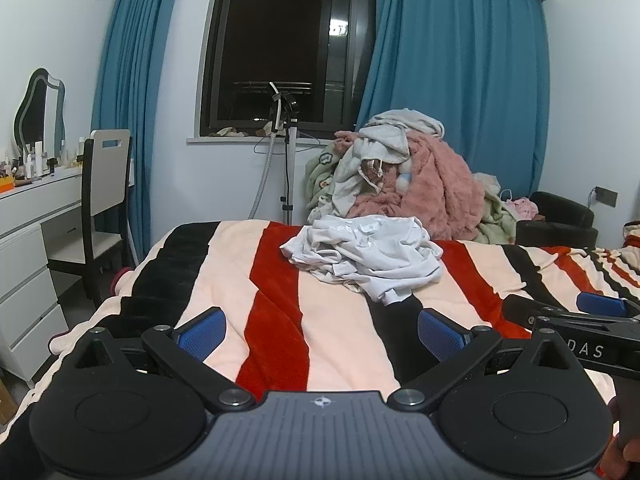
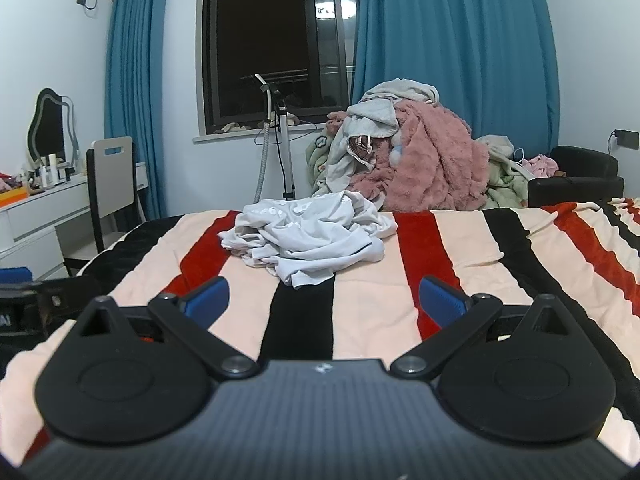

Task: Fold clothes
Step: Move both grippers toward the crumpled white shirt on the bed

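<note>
On the striped blanket (image 2: 472, 248), the crumpled white garment (image 2: 308, 232) hides its shape.

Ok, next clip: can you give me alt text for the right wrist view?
A crumpled white garment lies on a striped blanket covering a bed, ahead of the open, empty right gripper. Behind the bed a pile of clothes sits between blue curtains and a dark window. The left gripper shows at the left edge.

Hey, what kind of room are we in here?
Most likely a bedroom: a striped blanket covering a bed, a vanity desk with mirror, and blue curtains by a dark window.
</note>
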The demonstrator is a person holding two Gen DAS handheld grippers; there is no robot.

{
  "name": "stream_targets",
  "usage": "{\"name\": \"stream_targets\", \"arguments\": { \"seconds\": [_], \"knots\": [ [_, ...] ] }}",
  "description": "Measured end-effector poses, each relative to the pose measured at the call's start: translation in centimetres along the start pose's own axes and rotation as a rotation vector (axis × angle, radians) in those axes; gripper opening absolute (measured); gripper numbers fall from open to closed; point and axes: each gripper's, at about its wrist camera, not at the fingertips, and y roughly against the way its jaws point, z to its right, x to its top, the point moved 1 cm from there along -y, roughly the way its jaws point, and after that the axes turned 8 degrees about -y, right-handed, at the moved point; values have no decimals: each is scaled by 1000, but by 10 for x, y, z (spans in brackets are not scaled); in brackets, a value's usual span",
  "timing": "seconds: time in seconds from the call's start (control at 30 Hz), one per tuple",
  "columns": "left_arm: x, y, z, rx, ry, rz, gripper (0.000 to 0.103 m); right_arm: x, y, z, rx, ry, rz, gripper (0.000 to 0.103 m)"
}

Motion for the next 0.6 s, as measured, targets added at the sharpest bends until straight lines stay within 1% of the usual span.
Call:
{"name": "stream_targets", "arguments": {
  "seconds": [0.07,0.23,0.37,0.47,0.6],
  "knots": [
    [0,0,0,1,0,1,103,0,-2,-2,-7,1,-10,103],
    [-3,2,-4,8,3,0,103,0,0,-1,-5,-16,0,103],
    [-3,-4,-7,11,2,2,103,3,1,4,3,-26,-5,103],
    [-1,1,-1,23,5,5,103,3,3,4,-2,-29,1,103],
    [0,5,-3,28,9,12,103,4,4,4,-5,-35,14,103]
  ]
}}
